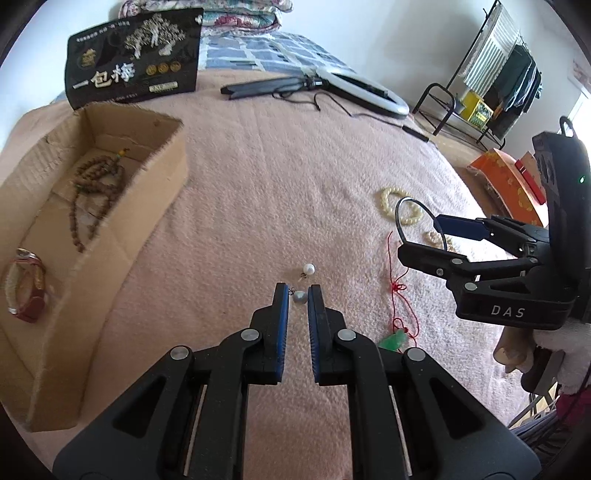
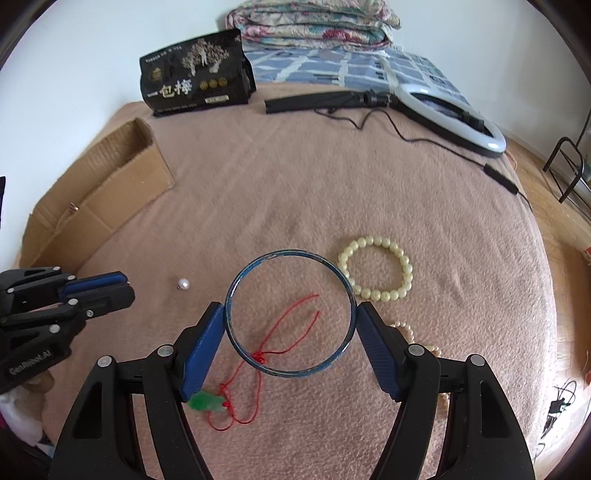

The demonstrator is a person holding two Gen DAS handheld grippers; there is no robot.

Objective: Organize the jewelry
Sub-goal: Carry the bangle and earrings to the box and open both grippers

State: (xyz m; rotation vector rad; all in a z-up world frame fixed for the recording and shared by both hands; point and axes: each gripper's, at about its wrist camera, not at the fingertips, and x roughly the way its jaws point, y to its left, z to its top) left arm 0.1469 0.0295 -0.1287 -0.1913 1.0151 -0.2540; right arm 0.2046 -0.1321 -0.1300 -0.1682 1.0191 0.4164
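My left gripper (image 1: 298,291) is narrowly open around a grey pearl earring (image 1: 299,297) on the pink blanket; a white pearl earring (image 1: 308,268) lies just beyond it. My right gripper (image 2: 290,314) is shut on a blue bangle (image 2: 290,258) and holds it above the blanket. It also shows in the left wrist view (image 1: 421,230). Under the bangle lies a green jade pendant (image 2: 207,402) on a red cord. A cream bead bracelet (image 2: 376,267) lies to the right. A cardboard box (image 1: 162,177) at left holds a brown bead necklace (image 1: 92,192) and a red watch (image 1: 27,284).
A black tea bag package (image 1: 133,59) stands behind the box. A ring light (image 2: 450,110) with a folded stand and cable lies at the far side of the bed. Folded quilts (image 2: 314,26) sit at the back. A pearl bracelet (image 2: 406,332) lies by my right finger.
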